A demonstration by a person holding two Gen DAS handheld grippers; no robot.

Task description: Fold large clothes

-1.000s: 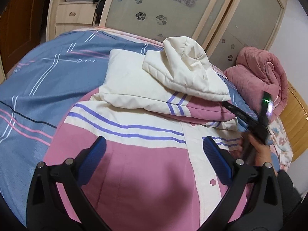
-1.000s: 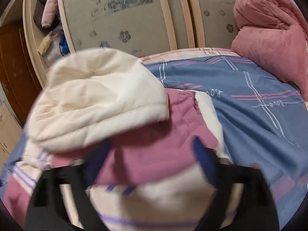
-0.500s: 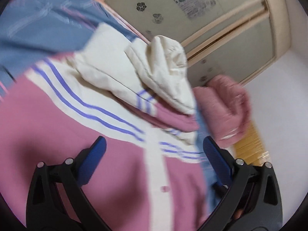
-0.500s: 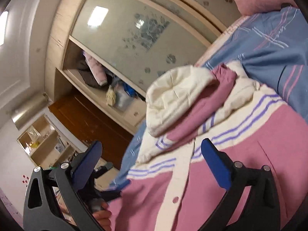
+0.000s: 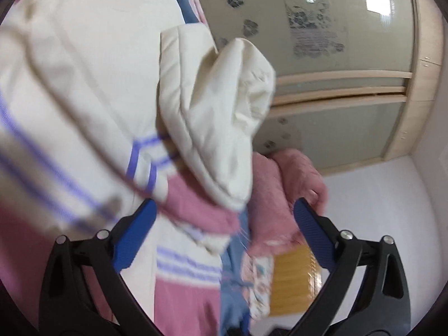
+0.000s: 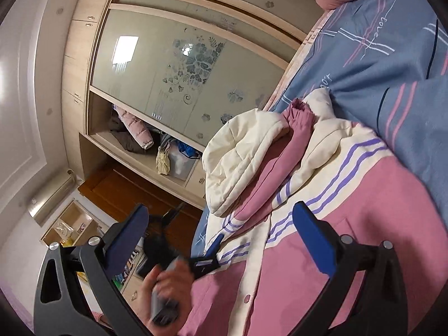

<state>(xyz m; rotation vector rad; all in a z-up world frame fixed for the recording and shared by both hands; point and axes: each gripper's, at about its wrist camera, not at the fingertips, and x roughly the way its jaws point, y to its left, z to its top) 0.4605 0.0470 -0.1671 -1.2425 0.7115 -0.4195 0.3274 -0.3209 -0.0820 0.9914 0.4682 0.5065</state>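
Left claw (image 5: 224, 221): released, blue pads spread wide, nothing between them; it hangs tilted over the jacket; in the right wrist view its tip (image 6: 212, 249) sits at the jacket's near edge, held by a hand (image 6: 165, 291); whether it touches cloth there I cannot tell.
Jacket (image 6: 350, 224): pink body, cream yoke with purple stripes, cream placket with pink snaps; it lies on the bed (image 6: 392, 70), partly folded; no claw grips it.
Hood (image 5: 212, 112): cream, quilted, puffy; flopped over the collar on top of the folded sleeves.
Sleeve (image 6: 282, 151): pink with an elastic cuff, laid across the chest under the hood.
Right claw (image 6: 221, 224): released as well, pads apart and empty; it hovers above the pink front, not on it.
Handling: my guess is soft, padded and light for its bulk; limp, so it sags from any one grip point; the fill likely springs back, so folds want pressing; the hood may roll off when the body moves.
Where to hold: probably the hem corners, one per claw, pinching both layers at the seam; the thick edge gives better purchase than the smooth middle.
Beyond: a pink quilt (image 5: 285, 184) bunched at the bed's far side; wardrobe doors (image 6: 179, 64) behind.
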